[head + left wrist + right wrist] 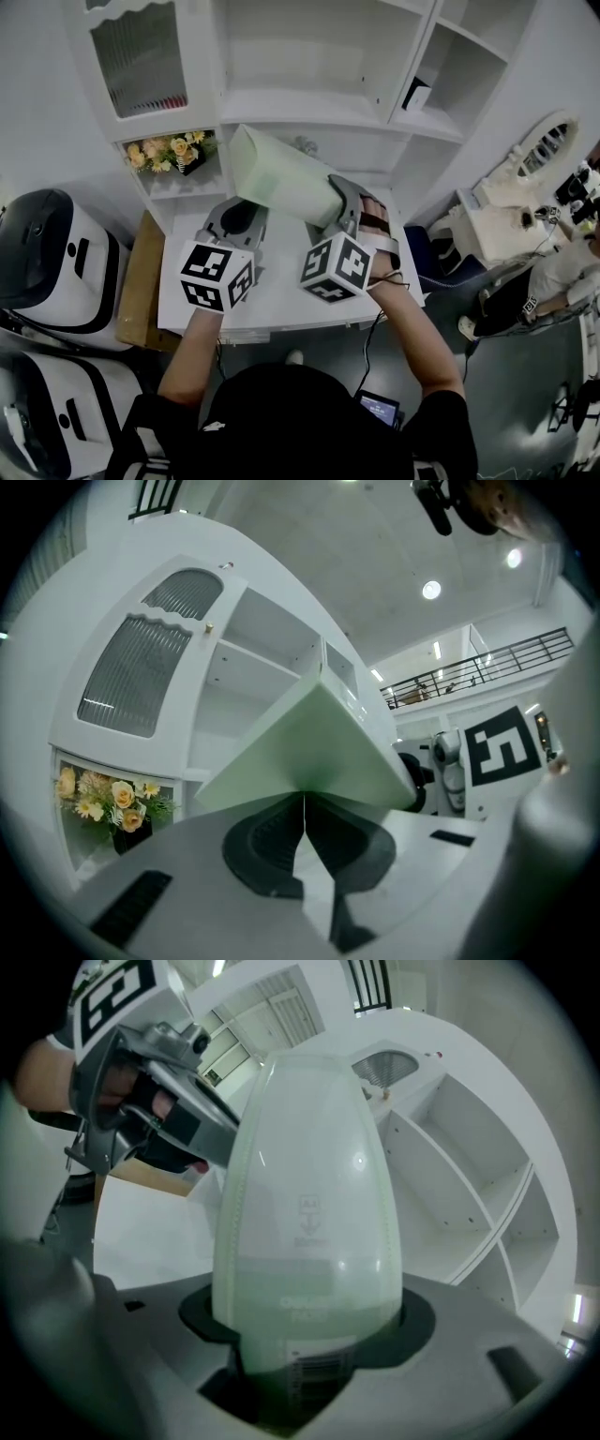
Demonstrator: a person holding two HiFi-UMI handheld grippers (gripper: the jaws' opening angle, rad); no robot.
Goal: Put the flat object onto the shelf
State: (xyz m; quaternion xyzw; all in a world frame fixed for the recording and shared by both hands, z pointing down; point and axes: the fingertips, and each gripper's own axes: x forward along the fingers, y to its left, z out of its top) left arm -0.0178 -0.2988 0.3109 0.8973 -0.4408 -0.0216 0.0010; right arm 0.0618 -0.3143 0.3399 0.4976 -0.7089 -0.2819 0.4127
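Room: bright white room, with a tall white shelf unit (pixel 314 101) against the wall and a small white table (pixel 281 292) pushed up to it.
Task's thing: a flat pale green case (pixel 281 173), looks like a document box. It's in the air over the table's far edge, tilted, with its far end aimed up at the open shelves. Not on any shelf yet.
Right gripper (pixel 339 202): clamped on the near end of the case, one pad on each broad face, with the labelled narrow side facing its camera.
Left gripper (pixel 239 217): tongs pressed together with nothing wide between them. The tips sit right at the case's lower edge. Can't tell if they nip a sliver of it or just prop it up.
Handling: my guess is light, stiff plastic, since it shows no sag from a one-end grip. It's glossy, so probably slippery, and the long end sticking out will want to swing.
Where to grab: across the broad faces near one end, like now, with a prop under the lower edge.
Shelf: the middle bays look open and big enough.
Around: flowers (pixel 169 152) in a low bay by the table's far left corner, and black-and-white machines (pixel 52 253) off its left edge.
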